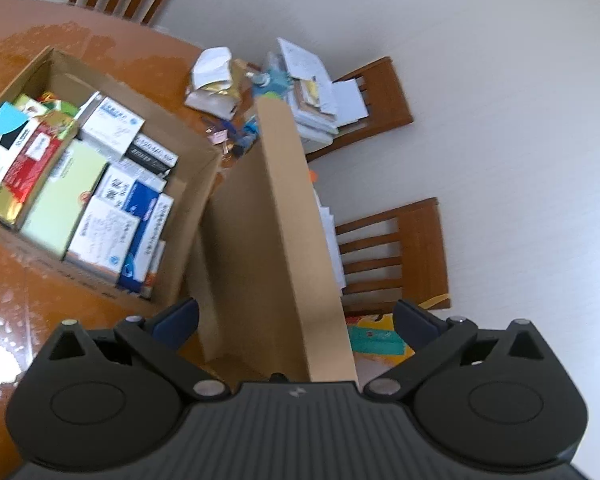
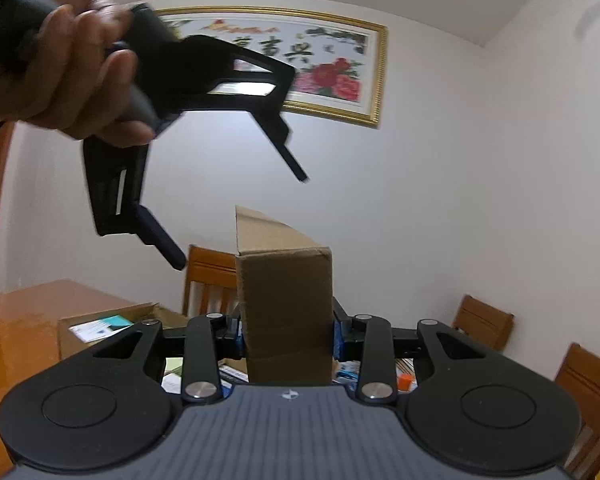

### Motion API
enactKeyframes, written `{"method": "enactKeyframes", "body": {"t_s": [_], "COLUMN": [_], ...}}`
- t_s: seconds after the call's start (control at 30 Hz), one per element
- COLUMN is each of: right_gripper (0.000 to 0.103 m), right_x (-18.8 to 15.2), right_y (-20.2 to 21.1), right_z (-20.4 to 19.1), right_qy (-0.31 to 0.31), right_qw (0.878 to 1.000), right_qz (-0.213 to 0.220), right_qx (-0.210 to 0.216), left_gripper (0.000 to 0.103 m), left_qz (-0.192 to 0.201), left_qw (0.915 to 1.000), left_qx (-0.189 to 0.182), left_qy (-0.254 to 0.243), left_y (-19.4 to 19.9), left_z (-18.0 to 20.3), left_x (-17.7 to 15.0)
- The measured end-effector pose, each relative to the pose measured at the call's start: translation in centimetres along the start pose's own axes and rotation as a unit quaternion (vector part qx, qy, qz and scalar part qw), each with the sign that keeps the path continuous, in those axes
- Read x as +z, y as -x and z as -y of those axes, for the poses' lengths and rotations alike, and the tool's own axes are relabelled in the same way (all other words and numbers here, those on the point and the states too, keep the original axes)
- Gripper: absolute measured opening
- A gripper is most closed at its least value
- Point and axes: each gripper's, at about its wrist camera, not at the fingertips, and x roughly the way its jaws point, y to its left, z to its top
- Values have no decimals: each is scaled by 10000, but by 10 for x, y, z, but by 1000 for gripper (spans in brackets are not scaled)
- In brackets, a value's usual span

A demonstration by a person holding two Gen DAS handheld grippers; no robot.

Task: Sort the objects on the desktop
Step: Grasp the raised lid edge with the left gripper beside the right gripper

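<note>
My right gripper (image 2: 287, 338) is shut on a plain brown cardboard box (image 2: 284, 304), its blue pads pressing both sides. The box stands upright with one top flap raised. In the left wrist view the same tall brown box (image 1: 268, 220) rises in the middle of the picture. My left gripper (image 1: 296, 316) is open, its fingers wide apart and not touching the box. From the right wrist view, a hand holds the left gripper (image 2: 240, 220) above and to the left of the box. A large open carton (image 1: 188, 152) on the wooden table (image 1: 100, 44) holds several medicine boxes (image 1: 112, 124).
Crumpled paper and small clutter (image 1: 212, 80) lie on the table behind the carton. Two wooden chairs (image 1: 384, 92) (image 1: 400, 252) stand beside the table, one stacked with books and papers (image 1: 320, 92). A framed picture (image 2: 300, 60) hangs on the white wall.
</note>
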Motion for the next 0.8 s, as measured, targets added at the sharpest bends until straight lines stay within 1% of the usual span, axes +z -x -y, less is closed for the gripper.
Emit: {"method": "enactKeyframes", "body": {"t_s": [0.07,0.13,0.17,0.2,0.27,0.5,0.53,0.6,0.63,0.67,0.8], "right_gripper": [43,43,43,43,44,46,46,47,48,48,50], "right_x": [0,0,0,-1,-1,-2,-2,-3,-5,-8,-18], "right_y": [0,0,-1,-1,-2,-3,-2,-1,-1,0,0], "right_z": [-6,-10,-12,-14,-19,-34,-36,-40,-42,-44,-47], "right_qy": [61,113,143,185,295,546,566,601,642,663,653], "right_qw": [9999,9998,9997,9996,9991,9973,9971,9965,9960,9957,9953], "right_qz": [-12,-30,-37,-59,-80,-159,-170,-195,-229,-256,-331], "right_qx": [93,158,180,218,293,461,487,539,572,598,629], "left_gripper": [100,89,81,81,80,80,77,53,47,37,36], "left_qz": [-62,-159,-229,-303,-372,-139,-114,-137,-177,-225,-322], "left_qw": [9999,9996,9993,9988,9980,9970,9967,9971,9971,9970,9968], "left_qx": [108,193,171,136,192,752,794,736,719,710,638], "left_qy": [25,139,241,366,476,102,71,134,184,221,371], "left_y": [0,-3,-5,-6,-7,-1,1,0,-1,-3,-10], "left_z": [-8,-18,-25,-31,-37,-35,-36,-38,-40,-43,-50], "left_x": [-1,-1,-1,-1,-1,-3,-3,-3,-2,-1,0]}}
